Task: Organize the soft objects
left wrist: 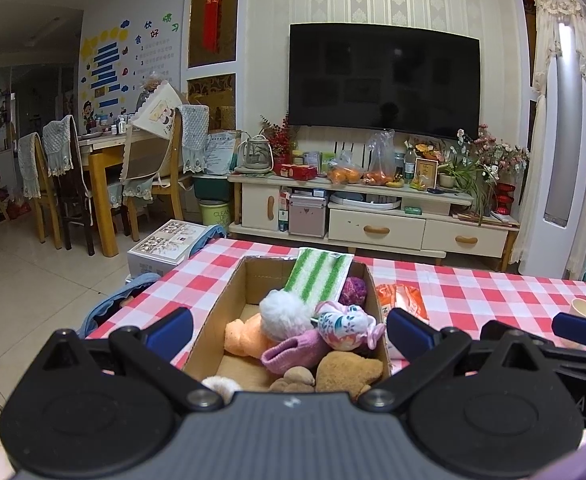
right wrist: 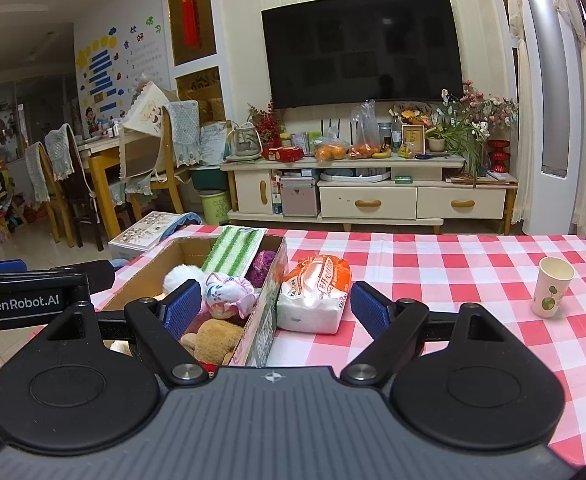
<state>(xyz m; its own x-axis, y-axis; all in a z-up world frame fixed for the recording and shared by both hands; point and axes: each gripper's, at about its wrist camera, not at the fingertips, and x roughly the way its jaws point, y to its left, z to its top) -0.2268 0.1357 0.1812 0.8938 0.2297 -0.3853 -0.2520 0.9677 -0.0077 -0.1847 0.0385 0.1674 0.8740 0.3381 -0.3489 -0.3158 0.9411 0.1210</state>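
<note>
A cardboard box (left wrist: 229, 300) (right wrist: 265, 312) stands on the red-checked table and holds several soft things: a green-striped cloth (left wrist: 319, 274) (right wrist: 233, 250), a white pompom (left wrist: 281, 314), a floral plush (left wrist: 343, 326) (right wrist: 227, 292), a purple yarn ball (left wrist: 352, 290) (right wrist: 261, 268), a pink knit piece (left wrist: 293, 350), an orange plush (left wrist: 245, 338) and a brown plush (left wrist: 349, 372) (right wrist: 213, 338). My left gripper (left wrist: 289, 330) hangs open in front of the box, nothing between its fingers. My right gripper (right wrist: 279, 306) is open too, facing the box's right wall and an orange-and-white tissue pack (right wrist: 315, 294) (left wrist: 403, 296).
A paper cup (right wrist: 551, 288) (left wrist: 583, 308) stands at the right of the table. A white carton (left wrist: 165, 246) and a blue bag (left wrist: 121, 304) lie on the floor off the table's left edge. Behind are a TV cabinet (right wrist: 369, 196) and dining chairs (left wrist: 73, 184).
</note>
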